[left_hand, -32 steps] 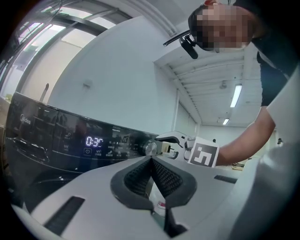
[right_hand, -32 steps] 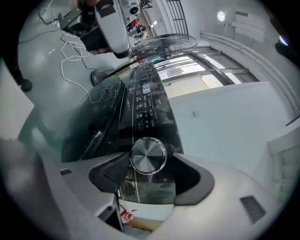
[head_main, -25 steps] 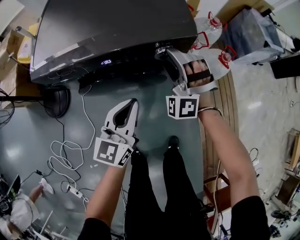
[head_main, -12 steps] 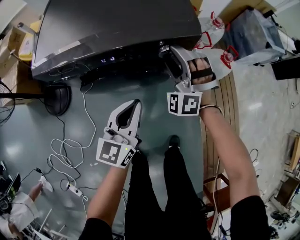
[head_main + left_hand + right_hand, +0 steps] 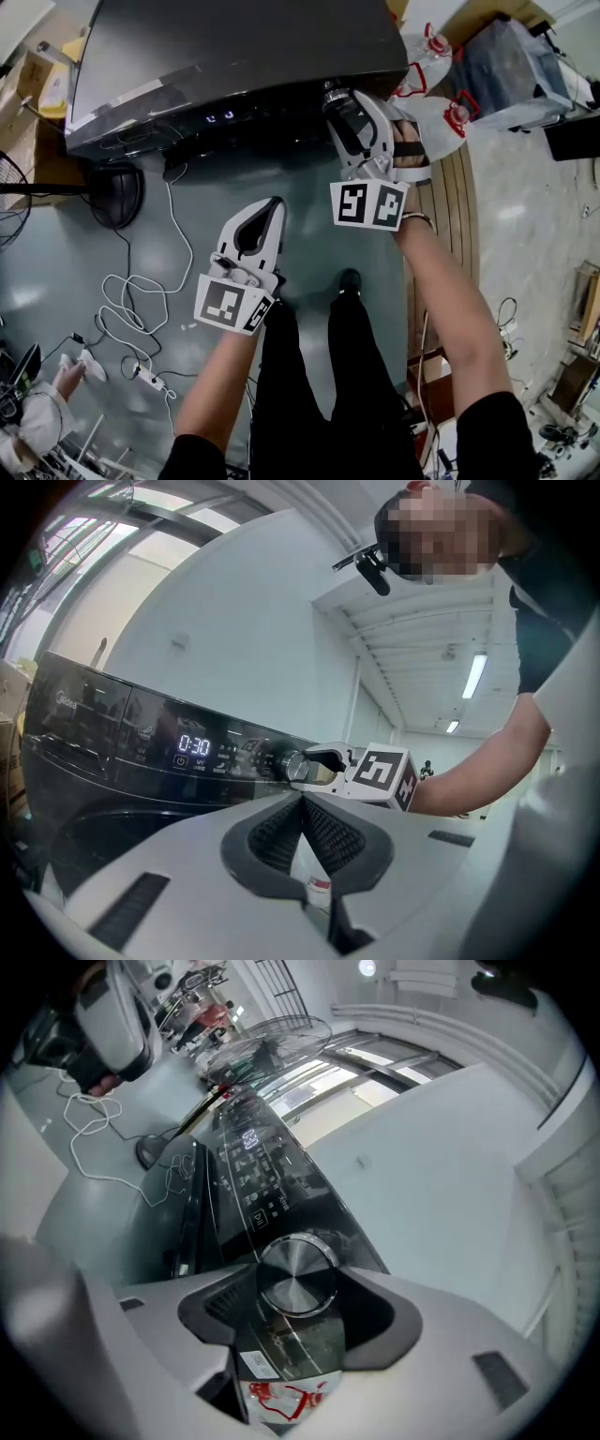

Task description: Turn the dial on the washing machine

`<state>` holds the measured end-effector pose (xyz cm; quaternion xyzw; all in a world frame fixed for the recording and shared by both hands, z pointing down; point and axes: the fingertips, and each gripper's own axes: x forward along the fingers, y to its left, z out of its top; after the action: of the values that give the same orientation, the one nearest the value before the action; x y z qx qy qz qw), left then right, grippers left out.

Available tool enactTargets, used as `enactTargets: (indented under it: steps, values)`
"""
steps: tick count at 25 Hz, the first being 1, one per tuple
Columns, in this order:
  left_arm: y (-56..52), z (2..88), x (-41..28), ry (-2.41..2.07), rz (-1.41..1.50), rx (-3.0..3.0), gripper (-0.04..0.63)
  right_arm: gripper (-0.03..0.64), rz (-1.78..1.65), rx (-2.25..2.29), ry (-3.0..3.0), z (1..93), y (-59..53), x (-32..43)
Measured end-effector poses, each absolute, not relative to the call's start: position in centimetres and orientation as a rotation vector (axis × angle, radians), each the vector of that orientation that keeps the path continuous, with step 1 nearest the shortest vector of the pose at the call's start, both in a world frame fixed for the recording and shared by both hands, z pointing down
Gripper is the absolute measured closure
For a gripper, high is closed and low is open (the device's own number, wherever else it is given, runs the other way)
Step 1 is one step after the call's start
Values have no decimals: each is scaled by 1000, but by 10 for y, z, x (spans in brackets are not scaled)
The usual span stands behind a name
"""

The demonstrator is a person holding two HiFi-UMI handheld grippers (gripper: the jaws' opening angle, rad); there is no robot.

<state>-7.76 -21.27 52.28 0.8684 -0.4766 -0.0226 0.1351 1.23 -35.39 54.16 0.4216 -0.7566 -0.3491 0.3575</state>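
The dark washing machine (image 5: 225, 47) stands ahead, its panel lit and showing 0:30 (image 5: 194, 745). Its round silver dial (image 5: 296, 1275) sits at the panel's right end (image 5: 330, 92). My right gripper (image 5: 342, 105) is up against the panel, shut on the dial, one jaw on each side of it (image 5: 296, 1290). In the left gripper view the same dial (image 5: 293, 766) shows with the right gripper (image 5: 323, 758) on it. My left gripper (image 5: 270, 204) hangs lower, away from the machine, jaws shut on nothing (image 5: 302, 801).
A floor fan (image 5: 112, 197) stands left of the machine, with white cables (image 5: 141, 281) trailing over the grey floor. Cardboard boxes (image 5: 28, 94) are at far left. Water jugs (image 5: 431, 56) and a wooden pallet (image 5: 452, 206) lie to the right. A seated person's hand (image 5: 58, 382) is at bottom left.
My right gripper has rolled about the dial while holding it, its marker cube swinging round and slightly left. The left gripper has hardly moved.
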Motion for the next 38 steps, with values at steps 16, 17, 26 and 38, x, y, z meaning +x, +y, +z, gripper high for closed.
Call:
enactTargets:
  steps: [16,17,26,38]
  values:
    - [-218,523,-84,-1380,-70,2513,580,345,-611,1268,-2153,539,-357,14]
    - [-218,522,-84,-1380,-69,2514,580,345,-593,1279,-2161,538,-356,14]
    - [-217,527,-89,-1387,-59,2500,580,345,-389,1366,-2269,539,-357,14]
    - [-216,527,-94,-1401,-58,2487,580,345,-139,1446,-2356,539,-358,17]
